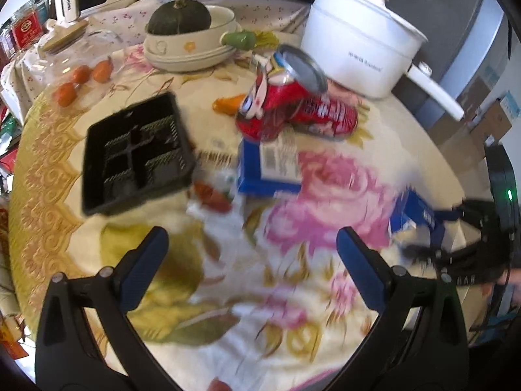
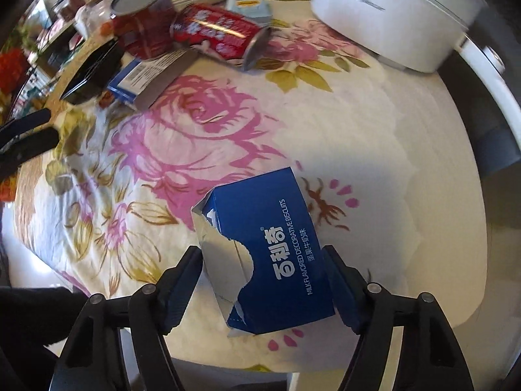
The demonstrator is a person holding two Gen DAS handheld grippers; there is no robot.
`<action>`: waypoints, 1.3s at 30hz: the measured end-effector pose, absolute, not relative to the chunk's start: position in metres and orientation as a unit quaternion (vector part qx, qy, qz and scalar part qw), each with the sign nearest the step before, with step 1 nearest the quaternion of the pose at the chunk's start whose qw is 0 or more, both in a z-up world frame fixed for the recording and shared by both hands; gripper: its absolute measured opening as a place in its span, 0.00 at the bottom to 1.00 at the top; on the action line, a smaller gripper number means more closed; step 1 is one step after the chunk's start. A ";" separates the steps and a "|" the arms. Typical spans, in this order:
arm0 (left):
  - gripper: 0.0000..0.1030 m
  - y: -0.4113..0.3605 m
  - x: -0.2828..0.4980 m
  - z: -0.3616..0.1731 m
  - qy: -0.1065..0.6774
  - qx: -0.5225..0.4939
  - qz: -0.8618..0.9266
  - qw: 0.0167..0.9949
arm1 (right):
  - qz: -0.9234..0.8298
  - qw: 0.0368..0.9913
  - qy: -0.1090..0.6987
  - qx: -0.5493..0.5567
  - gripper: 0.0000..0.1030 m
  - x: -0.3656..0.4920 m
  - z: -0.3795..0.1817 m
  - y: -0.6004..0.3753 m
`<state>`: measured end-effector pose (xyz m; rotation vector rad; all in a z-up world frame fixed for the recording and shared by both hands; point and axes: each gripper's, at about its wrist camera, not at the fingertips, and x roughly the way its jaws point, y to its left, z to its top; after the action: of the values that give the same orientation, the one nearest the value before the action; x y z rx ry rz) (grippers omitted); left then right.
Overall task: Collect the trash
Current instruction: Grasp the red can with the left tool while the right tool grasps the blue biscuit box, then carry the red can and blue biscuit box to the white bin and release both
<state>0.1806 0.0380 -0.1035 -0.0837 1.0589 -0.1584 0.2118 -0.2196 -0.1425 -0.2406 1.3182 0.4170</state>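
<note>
Trash lay scattered over the floral tablecloth (image 1: 228, 293). Farthest left in the left wrist view sat a black plastic tray (image 1: 136, 156), then a crumpled red wrapper (image 1: 213, 197) just beside its near corner, then a flattened blue carton (image 1: 270, 166) with two red cans (image 1: 293, 104) touching its far edge. The left gripper (image 1: 252, 247) hovered over bare cloth with its jaws spread wide and nothing between them; the tray lay ahead and to its left, the flattened carton ahead and slightly right.

Further right, the right gripper (image 2: 262, 280) had its fingers closed in against the two long sides of a torn blue biscuit box (image 2: 270, 260). The box's long axis ran roughly along the fingers, pointing away from the camera, its ripped open end toward the left finger. Whether it was lifted clear of the cloth could not be told. A white electric pot (image 2: 390, 13) stood well beyond it.

The remaining pieces appeared nearer the left gripper, the tray and wrapper likely its easiest reach.
</note>
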 end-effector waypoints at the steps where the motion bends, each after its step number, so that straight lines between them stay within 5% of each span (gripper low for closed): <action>1: 0.99 0.035 0.187 -0.103 0.499 -0.042 -0.075 0.862 | 0.192 0.765 0.606 -0.106 0.72 0.211 -0.141 -0.229; 15: 0.96 -0.011 0.262 -0.089 0.394 0.064 -0.068 0.914 | 0.194 0.771 0.602 -0.078 0.72 0.189 -0.136 -0.258; 23: 0.55 -0.023 0.276 -0.093 0.413 0.125 -0.080 0.899 | 0.185 0.779 0.595 -0.066 0.72 0.191 -0.128 -0.265; 39: 0.53 -0.001 0.211 -0.061 0.406 0.034 -0.078 0.910 | 0.163 0.812 0.559 -0.052 0.72 0.154 -0.087 -0.291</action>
<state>0.2108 -0.0011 -0.0609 0.0707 0.8369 -0.1604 0.1538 -0.2911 -0.0867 -0.1112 1.1929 0.3492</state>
